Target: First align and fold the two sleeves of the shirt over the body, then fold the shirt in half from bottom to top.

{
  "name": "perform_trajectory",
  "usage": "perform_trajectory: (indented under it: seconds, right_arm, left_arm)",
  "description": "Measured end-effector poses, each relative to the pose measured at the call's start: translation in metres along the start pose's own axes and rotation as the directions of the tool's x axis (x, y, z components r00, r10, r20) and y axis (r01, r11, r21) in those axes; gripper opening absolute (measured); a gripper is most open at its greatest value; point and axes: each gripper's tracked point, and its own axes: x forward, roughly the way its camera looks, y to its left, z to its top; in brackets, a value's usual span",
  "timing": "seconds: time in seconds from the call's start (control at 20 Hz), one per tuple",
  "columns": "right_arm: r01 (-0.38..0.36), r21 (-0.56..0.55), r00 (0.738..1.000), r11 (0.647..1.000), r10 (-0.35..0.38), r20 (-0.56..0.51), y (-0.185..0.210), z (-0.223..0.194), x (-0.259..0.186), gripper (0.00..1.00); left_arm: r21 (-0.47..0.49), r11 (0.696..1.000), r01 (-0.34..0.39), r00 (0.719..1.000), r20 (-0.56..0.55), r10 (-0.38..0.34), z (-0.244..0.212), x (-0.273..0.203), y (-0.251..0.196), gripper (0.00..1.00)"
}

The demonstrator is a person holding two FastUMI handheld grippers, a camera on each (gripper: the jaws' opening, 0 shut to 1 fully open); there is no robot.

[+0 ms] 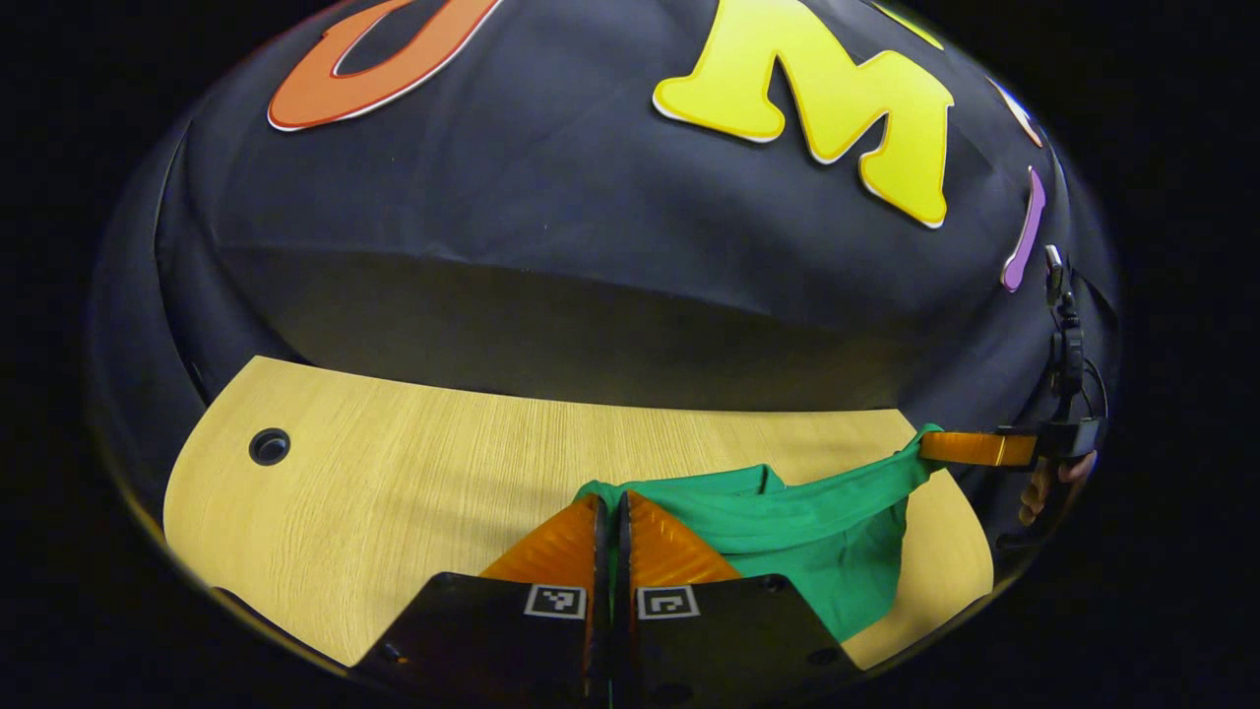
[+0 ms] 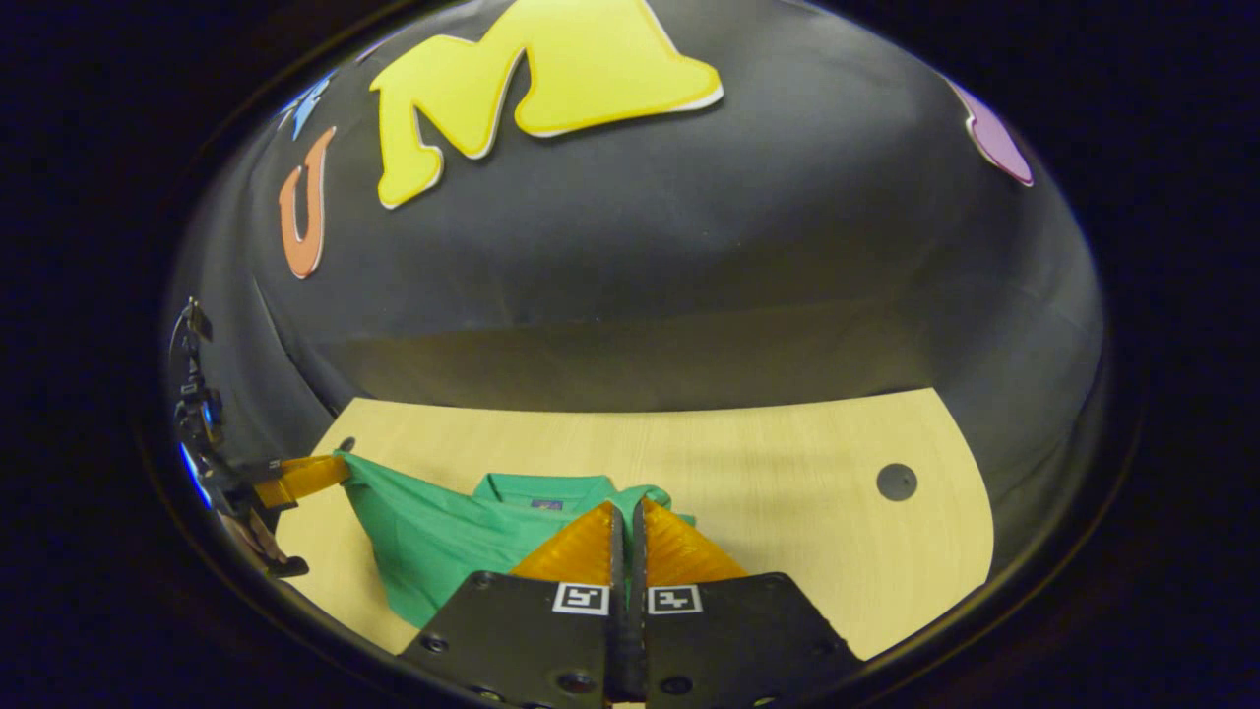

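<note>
A green shirt [image 1: 817, 532] is stretched between both grippers above the wooden table [image 1: 394, 492]. In the left gripper view, my left gripper [image 1: 610, 500] is shut on one edge of the cloth. Far to the right, my right gripper [image 1: 930, 449] pinches the other edge, and the fabric sags between them down to the table. In the right gripper view, my right gripper [image 2: 626, 507] is shut on the shirt [image 2: 433, 542], whose collar lies just beyond the fingers. My left gripper [image 2: 340, 465] grips the shirt's far left corner.
A round cable hole [image 1: 269, 446] sits in the table's far left corner, and another hole [image 2: 897, 482] at the right in the right gripper view. Bare tabletop [image 2: 807, 512] stretches beside the shirt. A hand [image 1: 1034, 497] holds the right gripper at the table's edge.
</note>
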Motion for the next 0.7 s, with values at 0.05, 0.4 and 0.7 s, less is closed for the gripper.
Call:
perform_trajectory:
  seconds: [0.05, 0.4, 0.7]
  right_arm:
    - [0.000, -0.004, 1.000, 1.000, 0.000, 0.000, -0.001, -0.001, 0.008, 0.00]
    - [0.015, -0.025, 0.999, 1.000, -0.016, -0.048, -0.018, -0.030, 0.072, 0.00]
    - [0.063, -0.095, 0.996, 0.994, -0.068, -0.056, -0.025, -0.046, 0.086, 0.15]
  left_arm:
    - [-0.003, 1.000, -0.008, 1.000, 0.000, 0.008, -0.003, 0.007, 0.004, 0.06]
    - [-0.092, 0.993, -0.080, 0.997, 0.006, 0.081, -0.033, 0.049, 0.027, 0.09]
    - [-0.071, 0.985, -0.159, 0.983, -0.101, 0.152, -0.070, 0.066, 0.036, 0.13]
